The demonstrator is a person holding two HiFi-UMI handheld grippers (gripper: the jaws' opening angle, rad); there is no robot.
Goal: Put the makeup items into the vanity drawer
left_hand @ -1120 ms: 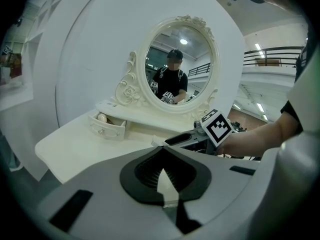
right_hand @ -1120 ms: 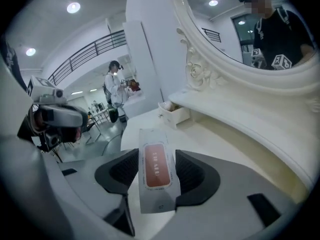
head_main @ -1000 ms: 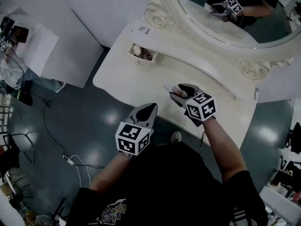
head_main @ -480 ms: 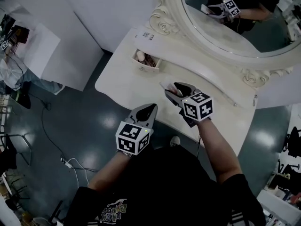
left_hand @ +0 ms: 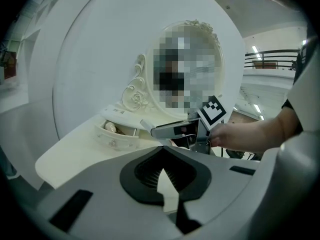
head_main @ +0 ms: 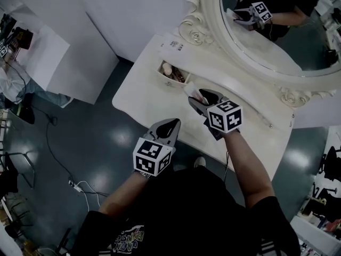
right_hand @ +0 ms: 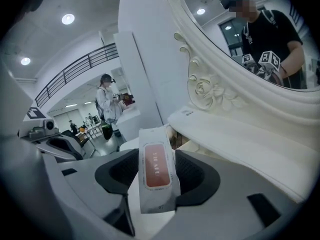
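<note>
Two claws at the vanity, one of them loaded.
The left claw (head_main: 170,124) hangs at the near edge of the cream vanity worktop (head_main: 139,97), its jaws pressed together on nothing. The right claw (head_main: 199,98) pinches a flat white sachet with a reddish-brown label (right_hand: 156,171), which juts past its tips. The small open cream drawer (head_main: 171,74), with items inside, lies just ahead and to the left of that claw.

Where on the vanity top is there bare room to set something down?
Bare: the tabletop between the open drawer and the near edge, and the stretch right of the right gripper. Crowded: the drawer, already holding items, with the packet beside it.
</note>
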